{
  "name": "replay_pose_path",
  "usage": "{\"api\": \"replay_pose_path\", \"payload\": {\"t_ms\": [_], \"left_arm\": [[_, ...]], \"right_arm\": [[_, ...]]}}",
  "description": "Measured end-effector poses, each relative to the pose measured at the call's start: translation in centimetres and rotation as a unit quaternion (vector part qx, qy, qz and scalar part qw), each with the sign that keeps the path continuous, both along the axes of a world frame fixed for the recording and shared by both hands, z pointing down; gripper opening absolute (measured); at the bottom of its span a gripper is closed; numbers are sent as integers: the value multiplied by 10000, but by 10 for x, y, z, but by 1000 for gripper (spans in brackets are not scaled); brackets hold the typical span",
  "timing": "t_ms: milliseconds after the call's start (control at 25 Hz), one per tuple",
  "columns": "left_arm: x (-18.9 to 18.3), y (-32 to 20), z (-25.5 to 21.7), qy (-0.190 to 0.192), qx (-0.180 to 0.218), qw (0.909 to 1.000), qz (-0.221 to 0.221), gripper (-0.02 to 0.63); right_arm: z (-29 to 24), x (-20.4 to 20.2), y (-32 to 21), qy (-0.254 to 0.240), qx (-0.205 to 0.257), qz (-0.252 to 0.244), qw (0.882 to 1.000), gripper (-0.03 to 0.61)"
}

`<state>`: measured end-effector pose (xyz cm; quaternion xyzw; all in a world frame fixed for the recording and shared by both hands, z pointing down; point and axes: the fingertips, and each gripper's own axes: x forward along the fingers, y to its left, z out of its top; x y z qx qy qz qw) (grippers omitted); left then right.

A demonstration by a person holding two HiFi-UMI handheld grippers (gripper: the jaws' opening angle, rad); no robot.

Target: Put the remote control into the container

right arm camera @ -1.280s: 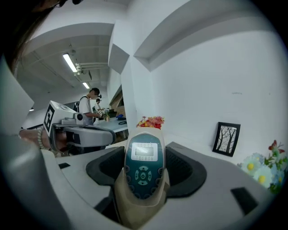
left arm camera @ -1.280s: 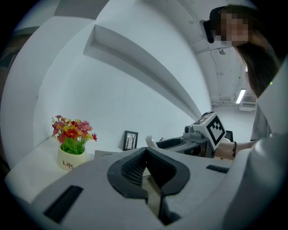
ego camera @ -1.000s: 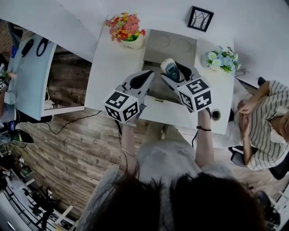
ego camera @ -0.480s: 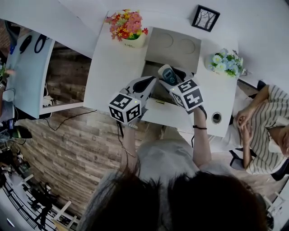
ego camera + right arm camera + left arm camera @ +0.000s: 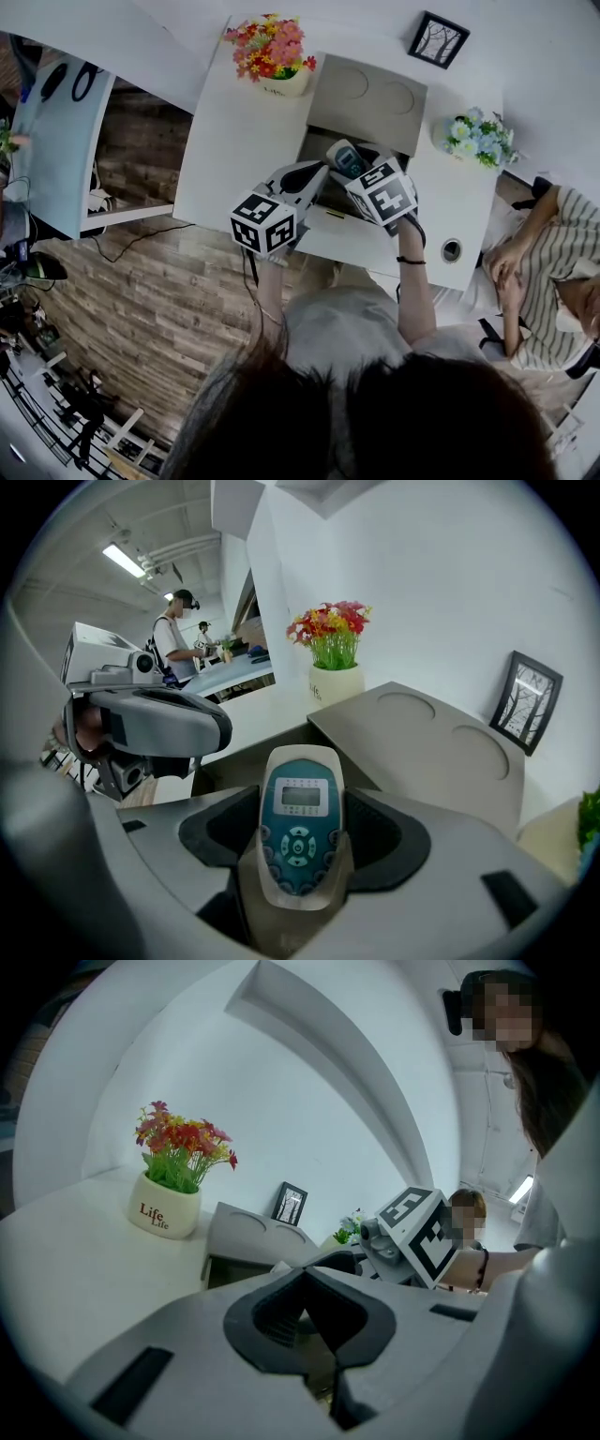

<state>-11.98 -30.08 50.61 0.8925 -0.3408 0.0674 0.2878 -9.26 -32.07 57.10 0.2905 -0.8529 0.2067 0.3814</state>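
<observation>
Since 1 second ago, my right gripper (image 5: 354, 173) — pinching the teal-and-cream plastic remote control (image 5: 298, 832) — reached the grey open-lidded container (image 5: 311, 142); next I lower, release. Left gripper (image 5: 314, 1321): pressed together, empty.

table (image 5: 234, 141): flower pot (image 5: 273, 56) left of container (image 5: 314, 148) | picture frame (image 5: 440, 39) behind it — remote (image 5: 345, 157) seemingly above its opening

the white table (image 5: 234, 141) carries everything. a grey box (image 5: 367, 94) with its lid open stands on it, just ahead of both tongs and under their tips. a white pot of red and orange flowers (image 5: 270, 58) stands beyond the left tongs (image 5: 305, 174), a little to their left. a small black picture frame (image 5: 439, 39) is well ahead of the right tongs (image 5: 349, 169), and a bunch of pale blue flowers (image 5: 480, 139) is to their right. a round hole (image 5: 452, 249) in the table is behind them, at the right.
</observation>
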Motion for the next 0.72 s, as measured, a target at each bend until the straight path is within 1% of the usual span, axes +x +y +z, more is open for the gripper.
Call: {"api": "replay_pose_path", "payload": {"t_ms": [200,400,560,720], "left_arm": [[2,2,5,-1,-107,9999,12,3],[-1,4,7,-17,-130,9999,-51,3],[-6,4,5,-21,-105,9999,-135,3],[-10,3,2,-18,-64,9998,-195,3]], "right_arm": [[14,1,3,392,-117,-176,9990,287],[25,-1,6,770,-82,-459,9959,287],[31,-4,9,948,-88,-601,9936,287],[31,-6,9,953,-74,-629,9934,287]]}}
